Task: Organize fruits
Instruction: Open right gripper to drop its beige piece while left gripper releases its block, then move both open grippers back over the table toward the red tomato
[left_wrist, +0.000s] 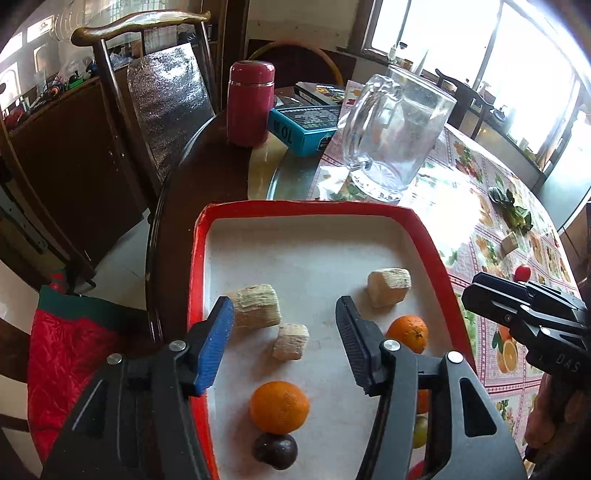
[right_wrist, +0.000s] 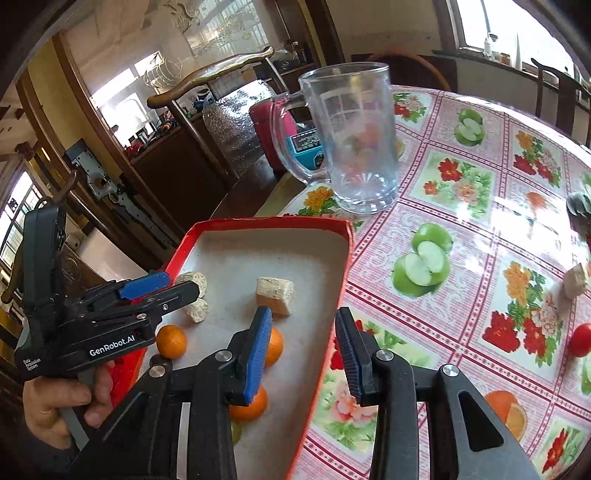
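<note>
red-rimmed tray (left_wrist: 197, 258), white floor, under our left gripper (left_wrist: 284, 332); jaws apart, holding nothing, poised above the tray.

left of the blue left finger (left_wrist: 216, 343): only the tray's red rim and dark table edge.

just beyond that finger's tip: 1 pale fibrous chunk (left_wrist: 256, 306), largest of 3.

between the jaws: 1 small chunk (left_wrist: 291, 341) ahead; 1 orange (left_wrist: 279, 406) nearer us, with 1 dark round fruit (left_wrist: 275, 450) touching its near side.

beyond the right finger tip: 1 chunk (left_wrist: 388, 287). right of that finger: 1 second orange (left_wrist: 408, 332); lower down, a third orange and a greenish fruit, both mostly hidden behind the gripper body.

far ahead, off the tray: red flask (left_wrist: 251, 103), blue box (left_wrist: 303, 127), glass mug (left_wrist: 395, 133).

our right gripper (right_wrist: 303, 350): jaws apart, holding nothing, straddling the tray's right rim, blue finger (right_wrist: 256, 354) over the tray, black finger over the fruit-print tablecloth (right_wrist: 461, 302).

right of those jaws, on the cloth, well apart: 1 loose chunk (right_wrist: 574, 282), 1 small red fruit (right_wrist: 580, 339), and a dark leafy item at the frame's edge, too blurred to name.
</note>
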